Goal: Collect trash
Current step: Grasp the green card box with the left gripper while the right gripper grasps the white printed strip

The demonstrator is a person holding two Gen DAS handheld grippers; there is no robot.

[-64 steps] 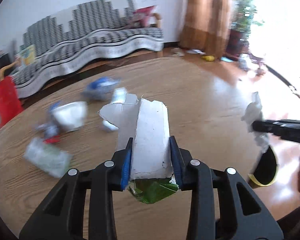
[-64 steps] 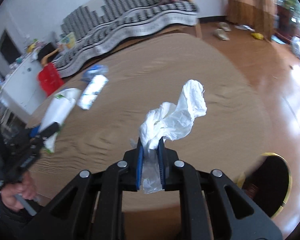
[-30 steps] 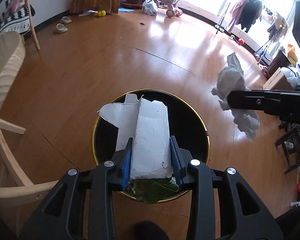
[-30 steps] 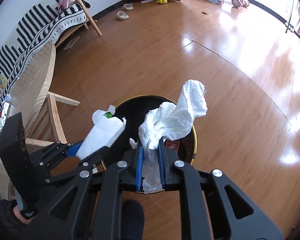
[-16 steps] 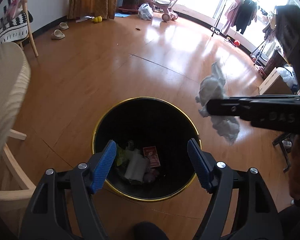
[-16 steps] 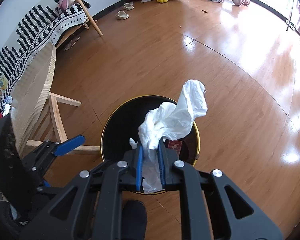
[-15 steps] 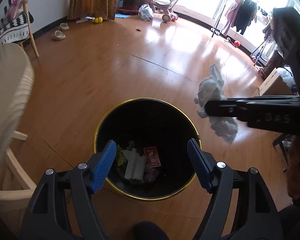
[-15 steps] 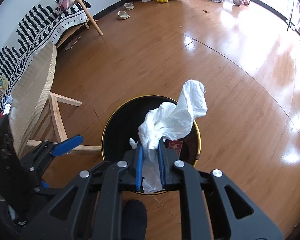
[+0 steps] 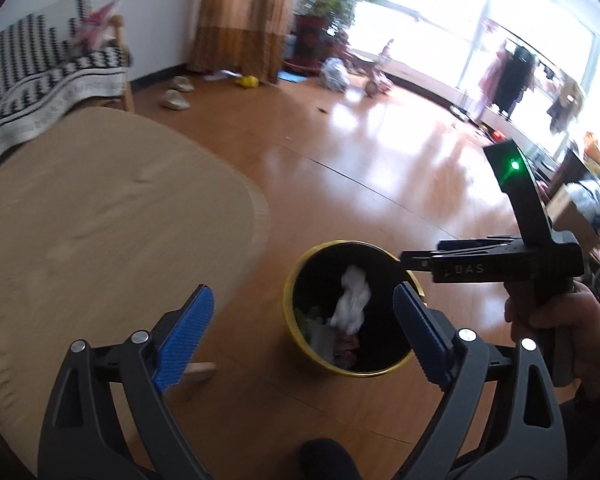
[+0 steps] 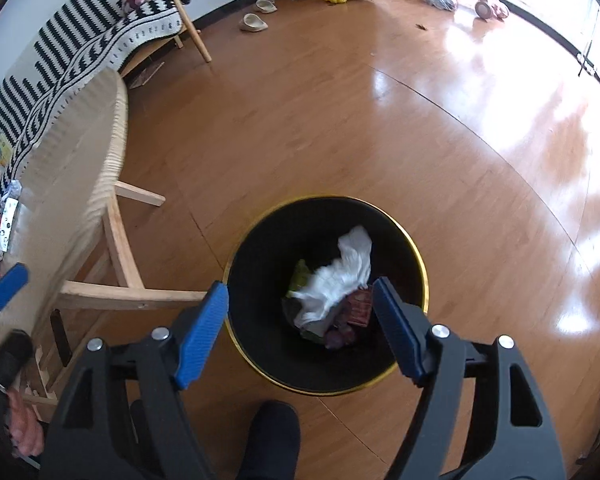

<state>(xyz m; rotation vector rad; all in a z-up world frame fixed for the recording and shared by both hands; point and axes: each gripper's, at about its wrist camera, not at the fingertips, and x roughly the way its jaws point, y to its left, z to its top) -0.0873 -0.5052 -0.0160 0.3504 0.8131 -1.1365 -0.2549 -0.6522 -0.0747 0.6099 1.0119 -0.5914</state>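
Since the earlier frame my right hand-held gripper (image 10: 300,328) has let go of the white crumpled bag (image 10: 336,276), which now lies in the black bin (image 10: 412,248) at centre frame; its jaws are opening with nothing between them. My left hand-held gripper (image 9: 300,334) has swung away toward the table (image 9: 100,208) at the left of its view, jaws also opening and empty. The earlier carton seems to sit under the bag, though I cannot pick it out. The risk, I judge: more trash waits at the table's far end (image 10: 0,220), and a hasty swing could clip the wooden chair frame (image 10: 116,248) or knock the light bin over.
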